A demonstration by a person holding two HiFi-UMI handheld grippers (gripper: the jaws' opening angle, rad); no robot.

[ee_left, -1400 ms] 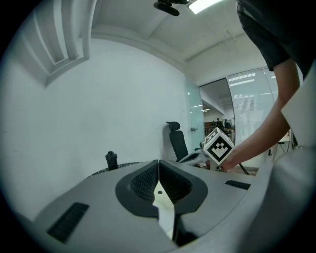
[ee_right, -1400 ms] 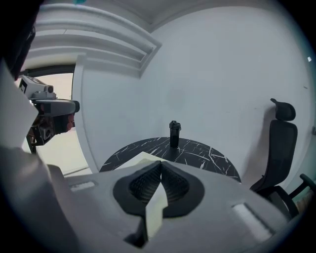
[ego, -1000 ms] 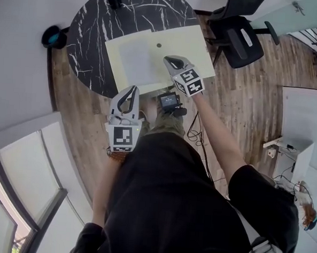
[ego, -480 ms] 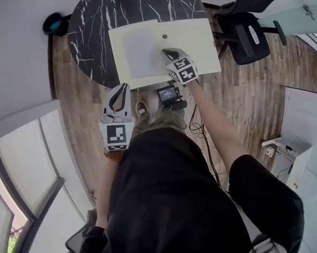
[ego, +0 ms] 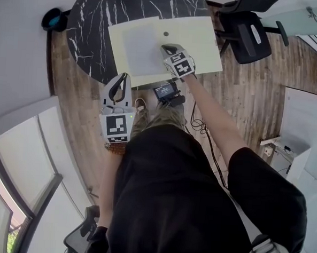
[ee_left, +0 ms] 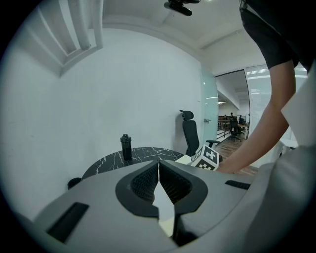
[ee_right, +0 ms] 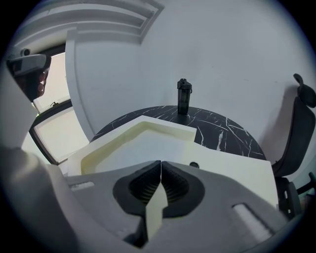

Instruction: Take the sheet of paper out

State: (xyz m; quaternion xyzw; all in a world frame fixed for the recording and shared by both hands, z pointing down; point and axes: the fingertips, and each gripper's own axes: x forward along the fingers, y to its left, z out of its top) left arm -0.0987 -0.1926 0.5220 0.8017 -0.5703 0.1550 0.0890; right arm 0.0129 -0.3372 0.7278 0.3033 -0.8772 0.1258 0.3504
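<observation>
Both claws pressed together, empty. Right gripper [ego: 165, 48] hangs at right edge of sheet of paper [ego: 137, 48], upper centre, in pale-yellow tray [ego: 202, 43] recess; left gripper [ego: 122, 81] off-table. Approach step, prob.; next: spread jaws, catch sheet edge.

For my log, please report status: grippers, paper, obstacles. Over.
Left gripper shut, empty, short of the table. Right gripper shut, empty, over the tray. Sheet of paper lies in the tray's recess, not gripped. Nothing in the way.
</observation>
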